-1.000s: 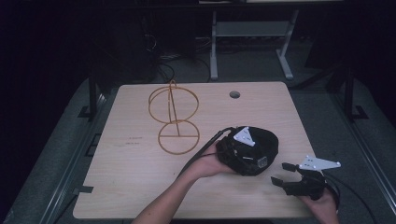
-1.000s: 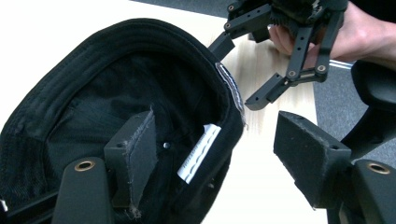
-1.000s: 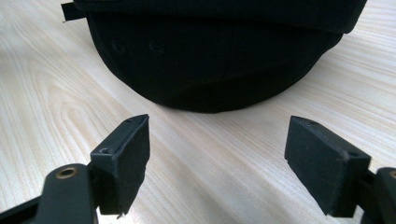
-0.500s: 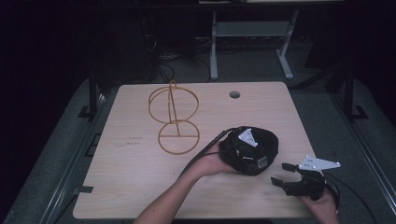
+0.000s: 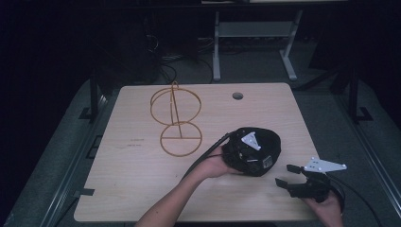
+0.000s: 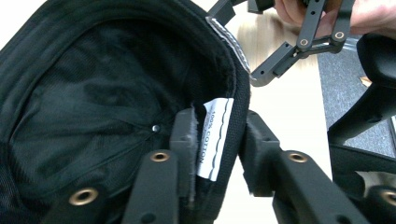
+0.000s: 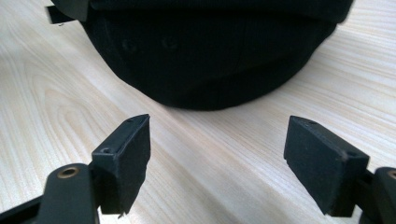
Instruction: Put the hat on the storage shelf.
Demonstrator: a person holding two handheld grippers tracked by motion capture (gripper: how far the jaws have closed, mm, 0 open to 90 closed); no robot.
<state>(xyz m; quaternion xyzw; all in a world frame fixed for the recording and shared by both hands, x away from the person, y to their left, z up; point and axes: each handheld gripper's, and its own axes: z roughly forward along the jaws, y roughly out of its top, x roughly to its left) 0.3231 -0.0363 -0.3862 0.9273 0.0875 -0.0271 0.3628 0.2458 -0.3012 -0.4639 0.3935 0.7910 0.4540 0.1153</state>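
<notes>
Dark floor and the legs of a pale metal frame fill the upper part of the high view, and below them sits the light wood-grain counter with a round cable hole near its far edge. On the counter's left-centre stands a gold wire stand — two hoops on an upright rod, well apart from the work. The black cap lies right of centre in the high view, and compared with a second ago it has crept slightly toward the right and nearer the lower edge of the frame, carried by the left gripper, whose grey plate has turned with it. In the left gripper view the fingers are clamped on the cap's sweatband, one inside beside the white "100% cotton" label and one outside, so the grip looks firm and the cap's hollow faces the camera. The right gripper has barely moved; it waits at the lower right of the high view, just beside the cap but not touching it. In the right gripper view its fingers stand wide apart and hold nothing, pointed at the cap's rounded crown resting on the counter. My reading is that the cap is being brought within reach of the waiting right gripper for a second hold — the stand is probably its destination, though that is a guess.
</notes>
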